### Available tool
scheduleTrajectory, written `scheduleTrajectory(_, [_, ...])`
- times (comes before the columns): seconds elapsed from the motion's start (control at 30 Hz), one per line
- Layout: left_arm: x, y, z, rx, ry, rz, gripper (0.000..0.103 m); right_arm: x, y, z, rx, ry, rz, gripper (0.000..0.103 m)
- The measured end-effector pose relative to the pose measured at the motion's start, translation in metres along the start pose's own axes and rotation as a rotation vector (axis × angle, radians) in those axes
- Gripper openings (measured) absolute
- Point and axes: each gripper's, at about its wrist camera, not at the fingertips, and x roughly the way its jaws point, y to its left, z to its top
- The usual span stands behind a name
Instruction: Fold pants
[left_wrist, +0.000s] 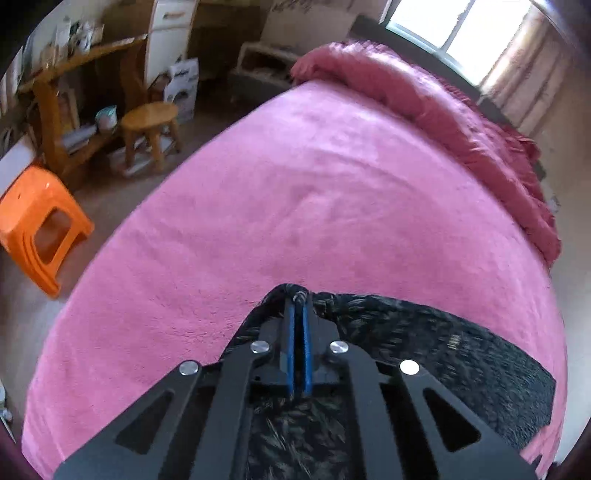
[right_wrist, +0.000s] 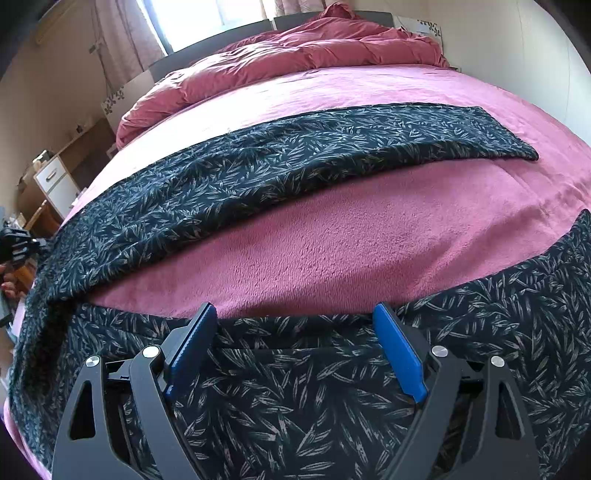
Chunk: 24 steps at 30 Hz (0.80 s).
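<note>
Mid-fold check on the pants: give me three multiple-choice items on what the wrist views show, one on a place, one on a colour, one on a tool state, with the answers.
1. Where do the pants lie?
A. on the pink bed cover
B. on the floor
C. on a stool

2. What colour is the plastic stool beside the bed?
A. white
B. orange
C. green

3. How is the right tool?
A. shut on cloth
B. out of view
C. open over the pants

Answers:
1 A, both legs spread across the cover.
2 B, seen in the left wrist view.
3 C, its blue pads stand wide apart with cloth below; the left tool is the one pinching the pants.
</note>
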Motion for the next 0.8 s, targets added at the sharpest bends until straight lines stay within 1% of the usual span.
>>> scheduleTrajectory(0.07, [-0.022,-0.001,-0.002,0.001,-0.036,-0.041,0.003,0.0,0.0,0.0,-0.001,-0.001,-0.001,0.085])
scheduleTrajectory(0.13, [-0.05,0.0,-0.009,-0.008,-0.064,-0.105,0.003,0.0,0.0,0.0,0.0,-0.002,0.0,0.085])
scheduleTrajectory(0.23, [-0.098,0.004,-0.029,-0.006,-0.113,-0.207,0.002,0.0,-0.001,-0.001,0.002,-0.005,0.002,0.085])
scheduleTrajectory(0.27, [-0.108,0.004,-0.034,-0.002,-0.124,-0.229,0.002,0.0,-0.001,-0.001,0.001,-0.006,0.002,0.085])
scheduleTrajectory(0.33, [-0.142,0.008,-0.056,0.024,-0.161,-0.288,0.002,0.0,0.0,-0.002,-0.003,-0.007,-0.001,0.085])
scheduleTrajectory(0.37, [-0.15,0.01,-0.063,0.026,-0.167,-0.304,0.002,-0.001,0.0,-0.002,-0.005,-0.009,-0.002,0.085])
scheduleTrajectory(0.47, [-0.182,0.022,-0.106,0.025,-0.195,-0.369,0.002,-0.003,0.002,-0.003,-0.009,-0.016,-0.003,0.085])
scheduleTrajectory(0.53, [-0.19,0.03,-0.131,0.013,-0.206,-0.386,0.002,-0.008,0.002,-0.004,-0.009,-0.029,0.001,0.085])
scheduleTrajectory(0.6, [-0.191,0.041,-0.161,0.002,-0.212,-0.387,0.002,-0.018,0.004,-0.004,-0.008,-0.059,0.019,0.085])
scheduleTrajectory(0.67, [-0.185,0.05,-0.183,-0.025,-0.201,-0.396,0.002,-0.024,0.008,0.0,-0.012,-0.071,0.067,0.085])
scheduleTrajectory(0.7, [-0.176,0.056,-0.194,-0.046,-0.18,-0.402,0.002,-0.026,0.012,0.006,-0.014,-0.066,0.095,0.084])
scheduleTrajectory(0.73, [-0.17,0.059,-0.202,-0.061,-0.167,-0.403,0.002,-0.028,0.017,0.012,-0.017,-0.062,0.123,0.08])
scheduleTrajectory(0.8, [-0.155,0.067,-0.215,-0.099,-0.151,-0.405,0.002,-0.027,0.025,0.029,-0.006,-0.055,0.171,0.076])
